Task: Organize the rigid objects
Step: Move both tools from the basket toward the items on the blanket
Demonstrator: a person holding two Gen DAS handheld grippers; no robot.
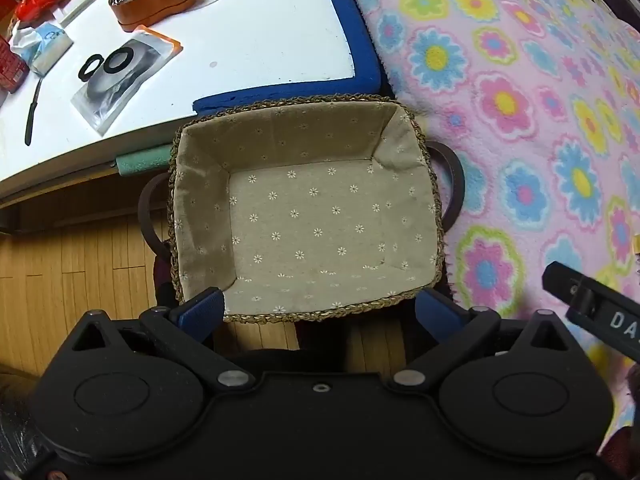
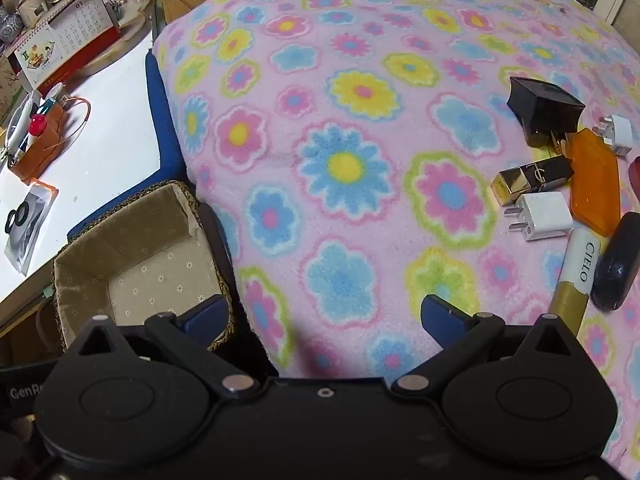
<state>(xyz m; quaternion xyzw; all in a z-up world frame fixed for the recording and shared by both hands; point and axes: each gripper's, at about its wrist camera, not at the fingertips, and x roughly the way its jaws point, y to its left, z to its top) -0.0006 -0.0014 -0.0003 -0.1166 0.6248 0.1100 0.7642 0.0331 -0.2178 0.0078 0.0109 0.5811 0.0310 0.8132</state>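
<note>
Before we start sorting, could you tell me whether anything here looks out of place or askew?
The small items lie jumbled on the floral blanket: a white charger, a gold-and-black case, an orange case and a CIELO tube, touching at mixed angles. The lined basket is empty. Nothing looks spilled or broken.

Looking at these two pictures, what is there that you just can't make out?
- Dark red thing, right wrist view: cut off by the right edge, so its kind is unclear.
- Basket, right wrist view: its near part is hidden behind the right gripper.
- Black holder's contents, right wrist view: the opening faces away.
- Calendar print, right wrist view: too small to read.
- Black part, left wrist view: its lettering is cut by the right edge.
</note>
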